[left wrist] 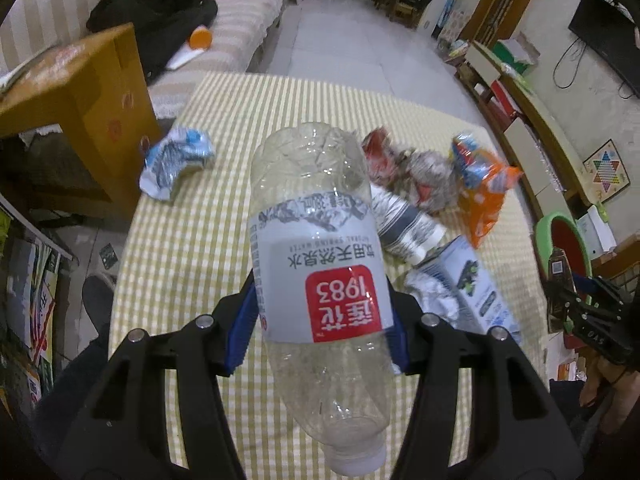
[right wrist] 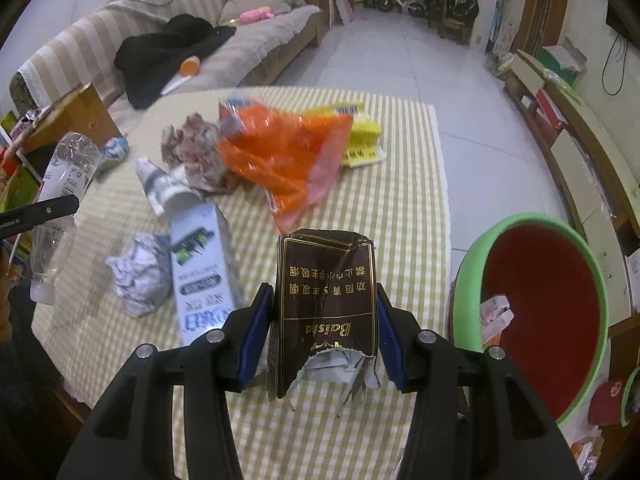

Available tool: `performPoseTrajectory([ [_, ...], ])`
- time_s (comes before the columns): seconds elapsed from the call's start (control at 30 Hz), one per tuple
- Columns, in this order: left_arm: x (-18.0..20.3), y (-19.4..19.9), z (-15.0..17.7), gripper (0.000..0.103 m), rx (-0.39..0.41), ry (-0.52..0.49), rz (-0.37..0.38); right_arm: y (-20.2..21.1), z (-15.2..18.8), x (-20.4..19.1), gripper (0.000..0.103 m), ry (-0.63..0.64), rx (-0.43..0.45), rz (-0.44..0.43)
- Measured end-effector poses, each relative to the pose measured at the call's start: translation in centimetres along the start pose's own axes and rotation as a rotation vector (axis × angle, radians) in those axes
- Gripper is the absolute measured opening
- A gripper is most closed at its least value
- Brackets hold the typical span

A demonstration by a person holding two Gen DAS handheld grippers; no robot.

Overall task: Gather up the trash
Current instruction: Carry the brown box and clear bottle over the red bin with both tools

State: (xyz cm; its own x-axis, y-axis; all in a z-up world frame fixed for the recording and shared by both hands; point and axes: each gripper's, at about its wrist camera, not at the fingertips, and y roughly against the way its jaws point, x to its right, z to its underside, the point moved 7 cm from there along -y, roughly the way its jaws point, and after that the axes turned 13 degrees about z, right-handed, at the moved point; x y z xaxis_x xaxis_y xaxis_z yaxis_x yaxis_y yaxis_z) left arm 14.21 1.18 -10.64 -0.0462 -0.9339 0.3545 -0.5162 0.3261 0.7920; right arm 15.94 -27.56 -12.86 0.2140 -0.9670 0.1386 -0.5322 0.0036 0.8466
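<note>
My left gripper (left wrist: 320, 328) is shut on an empty clear water bottle (left wrist: 316, 216) with a grey and red label, held above the checked tablecloth (left wrist: 180, 248), cap toward the camera. The same bottle (right wrist: 66, 176) shows at the left edge of the right wrist view. My right gripper (right wrist: 320, 332) is shut on a torn brown cigarette pack (right wrist: 326, 300) with gold lettering, lifted off the cloth. On the table lie an orange snack bag (right wrist: 288, 160), crumpled paper (right wrist: 196, 152), a white carton (right wrist: 200, 268), crumpled foil (right wrist: 138, 276) and a blue-white wrapper (left wrist: 176, 160).
A red bin with a green rim (right wrist: 540, 300) stands right of the table, with a scrap inside. A yellow packet (right wrist: 360, 140) lies at the table's far side. A cardboard box (left wrist: 80, 92) sits left, a striped sofa (right wrist: 248, 40) behind, shelving (left wrist: 540, 128) along the right.
</note>
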Motion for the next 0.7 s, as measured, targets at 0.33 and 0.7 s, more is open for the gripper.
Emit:
performPoseTrajectory([
  [0.33, 5.1, 3.2, -2.0, 0.053, 0.067, -0.154, -0.006, 5.1, -1.9, 0.5, 0.047, -0.062, 0.091, -0.007],
  [0.7, 10.6, 4.6, -3.8, 0.053, 0.102, -0.275, 0.028, 9.3, -3.7, 2.8, 0.047, -0.114, 0.176, -0.016],
])
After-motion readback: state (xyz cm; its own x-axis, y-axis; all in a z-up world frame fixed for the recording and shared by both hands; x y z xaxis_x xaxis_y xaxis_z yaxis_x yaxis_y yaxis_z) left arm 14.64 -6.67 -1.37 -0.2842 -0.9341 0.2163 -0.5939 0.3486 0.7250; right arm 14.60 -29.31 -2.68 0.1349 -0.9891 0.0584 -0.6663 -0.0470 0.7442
